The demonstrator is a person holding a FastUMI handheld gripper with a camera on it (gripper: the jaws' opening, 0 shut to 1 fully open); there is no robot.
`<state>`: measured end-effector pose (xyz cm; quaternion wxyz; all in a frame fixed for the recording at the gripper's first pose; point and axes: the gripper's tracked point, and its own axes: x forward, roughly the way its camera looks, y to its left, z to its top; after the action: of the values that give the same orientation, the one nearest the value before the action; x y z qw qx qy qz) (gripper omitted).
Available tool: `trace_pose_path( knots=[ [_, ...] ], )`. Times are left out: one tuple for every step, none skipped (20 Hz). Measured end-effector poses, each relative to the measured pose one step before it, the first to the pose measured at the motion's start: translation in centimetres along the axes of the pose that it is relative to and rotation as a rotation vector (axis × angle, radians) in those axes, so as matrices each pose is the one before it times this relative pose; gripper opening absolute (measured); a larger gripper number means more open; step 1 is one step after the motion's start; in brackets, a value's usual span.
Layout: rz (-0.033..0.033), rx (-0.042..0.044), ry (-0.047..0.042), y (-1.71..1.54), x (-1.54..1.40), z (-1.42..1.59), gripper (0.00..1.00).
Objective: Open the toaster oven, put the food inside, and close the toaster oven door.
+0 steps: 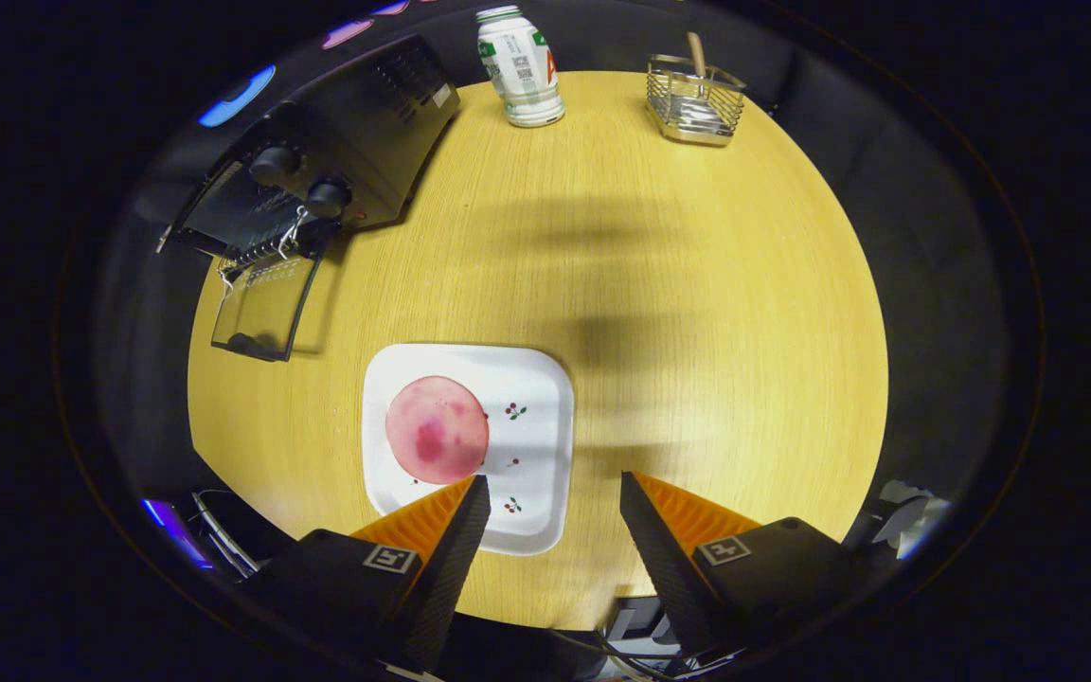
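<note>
While the toaster oven (pixel 337 180) door (pixel 261 308) hangs open, we hover our spread, empty hand-held gripper (pixel 553 494) beside the plate's (pixel 531 455) pink food disc (pixel 437 429), needing to shift over it.

A white bottle (pixel 520 66) at twelve o'clock on the table (pixel 697 313) carries a label (print too small to read).

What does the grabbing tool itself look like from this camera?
The gripper has two wedge-shaped fingers narrowing to their tips, with ribbed faces. Each sits on a boxy black block bearing a small square black-and-white marker. Thin cables trail below them.
</note>
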<state>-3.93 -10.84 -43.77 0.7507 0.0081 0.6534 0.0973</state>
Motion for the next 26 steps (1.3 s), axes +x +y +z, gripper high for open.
trace_pose_path(
  knots=[
    [0.00619, -0.00509, 0.01022, 0.186, 0.586, 0.199, 0.92],
    [-0.00845, -0.00659, 0.01181, -0.130, 0.666, 0.137, 0.78],
    [-0.00997, -0.00749, 0.01631, -0.265, 0.806, -0.124, 0.67],
    [-0.01193, -0.00606, 0.02037, -0.217, 0.531, -0.255, 0.61],
    [-0.00945, 0.00199, 0.01769, -0.183, 0.635, -0.419, 0.61],
    [-0.00684, 0.01674, 0.00682, -0.196, 0.100, 0.280, 0.48],
    [0.01734, 0.03775, -0.00635, 0.145, -1.168, 0.577, 0.34],
    [0.01250, 0.01540, -0.00131, -0.096, 1.374, -0.251, 0.21],
    [0.03002, -0.00787, -0.00506, 0.254, 0.121, -0.103, 0.21],
    [0.02215, 0.01237, 0.01410, 0.125, -0.814, -0.103, 0.15],
    [0.02897, 0.01615, 0.00654, 0.166, 0.389, -0.324, 0.09],
    [0.04516, 0.03141, 0.00430, 0.355, -0.062, -0.105, 0.09],
    [0.04122, 0.01691, 0.00374, 0.212, 0.312, -0.335, 0.06],
    [0.03983, -0.00466, -0.00936, 0.187, 0.017, -0.026, 0.06],
    [0.03939, -0.00774, -0.01225, 0.300, 0.091, -0.045, 0.05],
    [0.04107, 0.00197, -0.01545, 0.382, 0.017, 0.036, 0.05],
    [0.03737, 0.01484, -0.01893, 0.408, -0.246, -0.077, 0.05],
    [0.03332, 0.02124, -0.01293, 0.520, -0.263, -0.203, 0.05],
    [0.02392, 0.01991, -0.01032, 0.431, -0.328, -0.307, 0.05],
    [0.01684, 0.01679, -0.00608, 0.273, -0.238, -0.436, 0.05],
    [0.01609, 0.01034, -0.00583, 0.485, -0.141, -0.367, 0.05],
    [0.01744, 0.00851, -0.00540, 0.470, -0.092, -0.308, 0.05],
    [0.02107, 0.01276, -0.00813, 0.659, -0.057, -0.228, 0.05],
    [0.02200, 0.01756, -0.00770, 0.661, 0.008, -0.189, 0.05],
    [0.02646, 0.02187, -0.00996, 0.809, -0.114, -0.146, 0.05],
    [0.02583, 0.02462, -0.01047, 0.912, -0.122, -0.326, 0.06]
  ],
)
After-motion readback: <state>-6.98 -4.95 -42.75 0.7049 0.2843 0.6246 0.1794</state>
